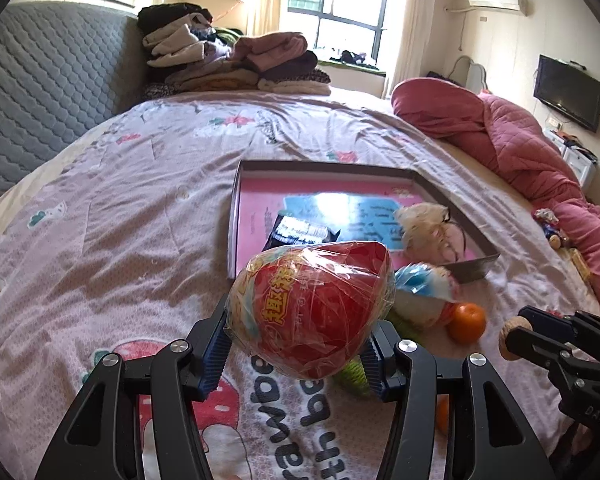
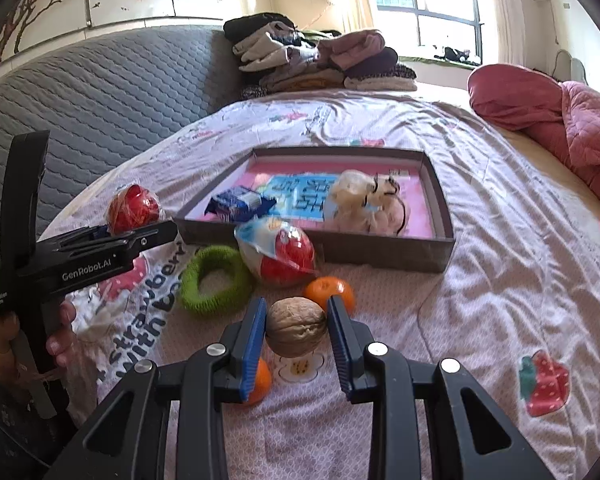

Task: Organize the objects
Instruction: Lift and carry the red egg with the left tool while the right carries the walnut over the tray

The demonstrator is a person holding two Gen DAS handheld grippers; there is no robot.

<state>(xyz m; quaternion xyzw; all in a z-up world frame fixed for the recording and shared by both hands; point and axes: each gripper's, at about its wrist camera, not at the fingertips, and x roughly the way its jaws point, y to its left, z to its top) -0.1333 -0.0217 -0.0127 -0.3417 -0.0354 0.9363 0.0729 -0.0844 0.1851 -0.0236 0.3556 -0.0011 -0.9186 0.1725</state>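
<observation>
My left gripper (image 1: 300,340) is shut on a red egg-shaped snack (image 1: 308,308) wrapped in clear plastic and holds it above the bedsheet; the right wrist view shows the same snack (image 2: 134,208) at the left. A walnut (image 2: 296,326) sits between the blue pads of my right gripper (image 2: 297,312), which is shut on it. Beyond both lies a shallow cardboard box (image 2: 380,248) with a pink floor, holding a blue snack packet (image 2: 240,202) and a plush toy (image 2: 368,204). In front of the box lie a second red-and-white egg snack (image 2: 280,254), a green ring (image 2: 212,280) and two oranges (image 2: 330,292) (image 2: 260,380).
All of this lies on a bed with a pink printed sheet (image 1: 140,200). A grey quilted headboard (image 1: 40,80) stands at the left, folded clothes (image 1: 228,60) are stacked at the far end, and a red quilt (image 1: 520,140) lies along the right. A hand (image 2: 60,332) grips the left tool's handle.
</observation>
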